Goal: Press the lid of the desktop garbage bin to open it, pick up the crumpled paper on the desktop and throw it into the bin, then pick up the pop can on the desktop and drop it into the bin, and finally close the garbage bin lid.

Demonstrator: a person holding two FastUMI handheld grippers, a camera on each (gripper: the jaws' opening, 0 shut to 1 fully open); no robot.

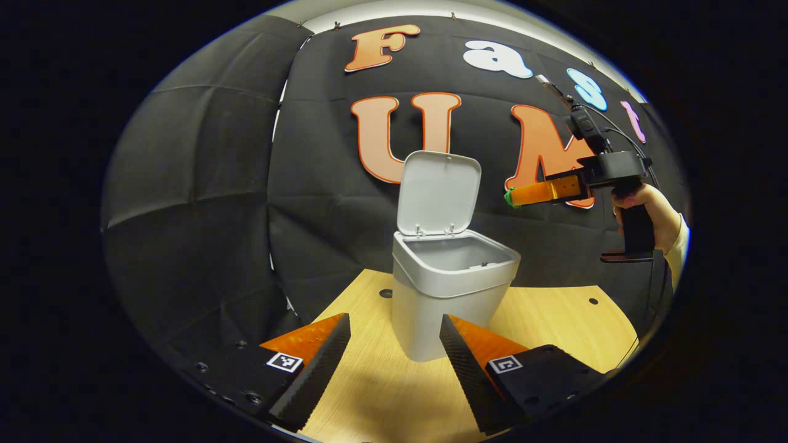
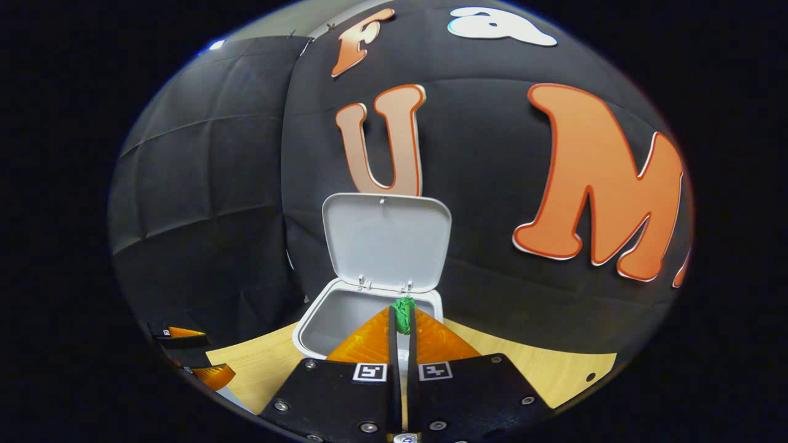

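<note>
The grey desktop bin [image 1: 425, 320] stands on the wooden table with its lid [image 1: 438, 194] swung up and upright at the back. What little of its inside shows looks bare. My left gripper [image 1: 394, 319] is open, low over the table, just in front of the bin's body. My right gripper [image 1: 512, 197] hangs in the air to the right of the lid, above rim height, held by a hand [image 1: 652, 209]. In the right gripper view, the right gripper [image 2: 403, 307] is shut with nothing between its fingers, pointing over the bin's open mouth [image 2: 345, 320] below the lid [image 2: 386, 243].
The light wooden table [image 1: 554, 320] has small round holes and ends at the black cloth wall right behind the bin. A cable runs from the right gripper's handle. The left gripper [image 2: 191, 357] sits low at the left of the right gripper view.
</note>
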